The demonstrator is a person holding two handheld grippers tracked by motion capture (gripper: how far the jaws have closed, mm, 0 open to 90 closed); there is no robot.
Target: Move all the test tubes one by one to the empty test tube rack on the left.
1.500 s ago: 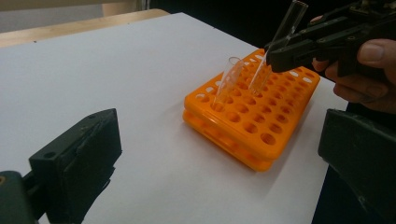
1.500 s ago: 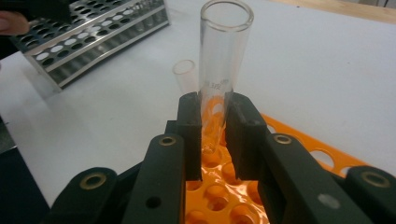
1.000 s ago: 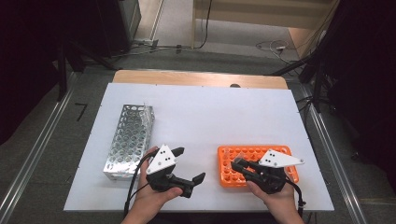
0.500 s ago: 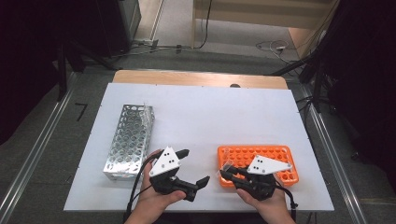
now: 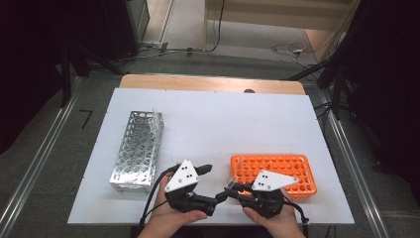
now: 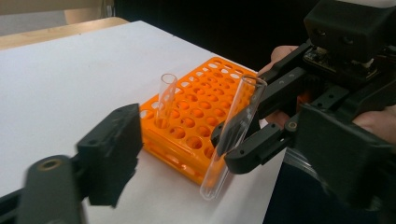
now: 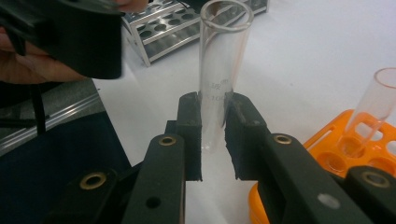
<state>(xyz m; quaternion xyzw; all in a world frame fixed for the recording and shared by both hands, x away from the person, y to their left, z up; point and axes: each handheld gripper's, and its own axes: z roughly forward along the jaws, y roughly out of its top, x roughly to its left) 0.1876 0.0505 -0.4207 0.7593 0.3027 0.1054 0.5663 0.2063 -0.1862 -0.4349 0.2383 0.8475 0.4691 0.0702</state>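
Near the table's front edge, the right gripper (image 5: 233, 190) has carried its clamped test tube (image 6: 232, 135) left off the orange rack (image 5: 282, 171) toward the left gripper (image 5: 214, 184), whose empty jaws have just been closing, likely for a handover

Left claw (image 6: 112, 158) blurred (one jaw cut off), tube (image 7: 219, 70) base hidden

On a white table (image 5: 223, 119), a metal rack (image 5: 137, 148) lies at left and an orange rack (image 5: 277, 171) at right; at the near edge, two hands bring the left gripper (image 5: 210, 184) and right gripper (image 5: 232, 187) close together.
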